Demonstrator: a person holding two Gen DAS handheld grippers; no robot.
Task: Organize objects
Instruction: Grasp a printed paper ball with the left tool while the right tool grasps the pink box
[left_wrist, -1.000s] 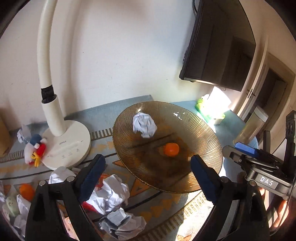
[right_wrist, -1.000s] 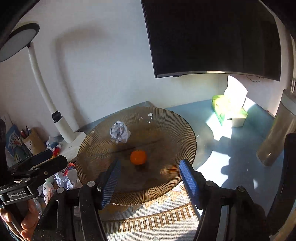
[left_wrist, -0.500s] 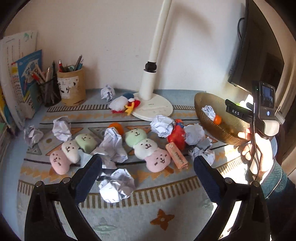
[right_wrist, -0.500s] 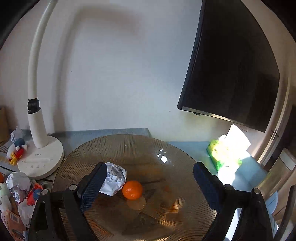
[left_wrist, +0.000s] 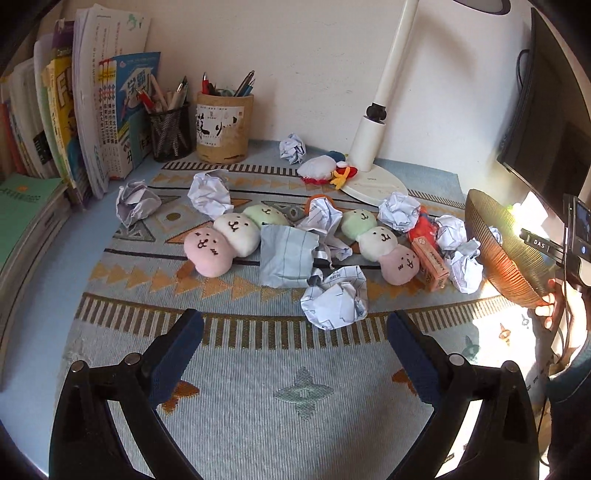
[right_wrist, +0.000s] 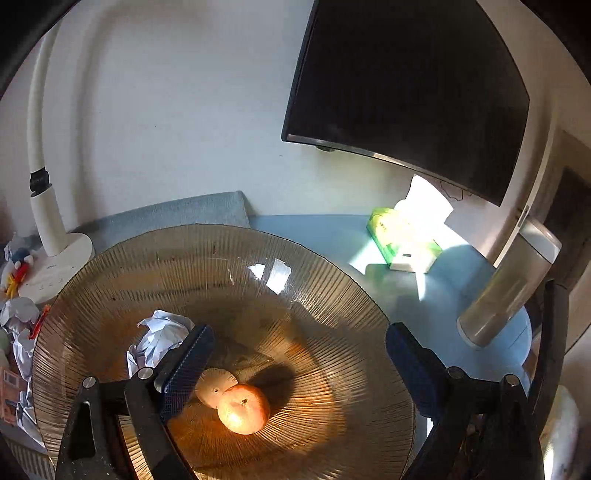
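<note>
Crumpled paper ball (left_wrist: 334, 302) lies at 12 o'clock of the spread, empty left tool (left_wrist: 293, 354); a shallow closure may flick it; right tool (right_wrist: 297, 354) hangs spread over the bowl (right_wrist: 332, 288).

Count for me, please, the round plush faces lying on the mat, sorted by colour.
Pink plush faces: 2
White plush faces: 2
Green plush faces: 2
Total: 6
</note>
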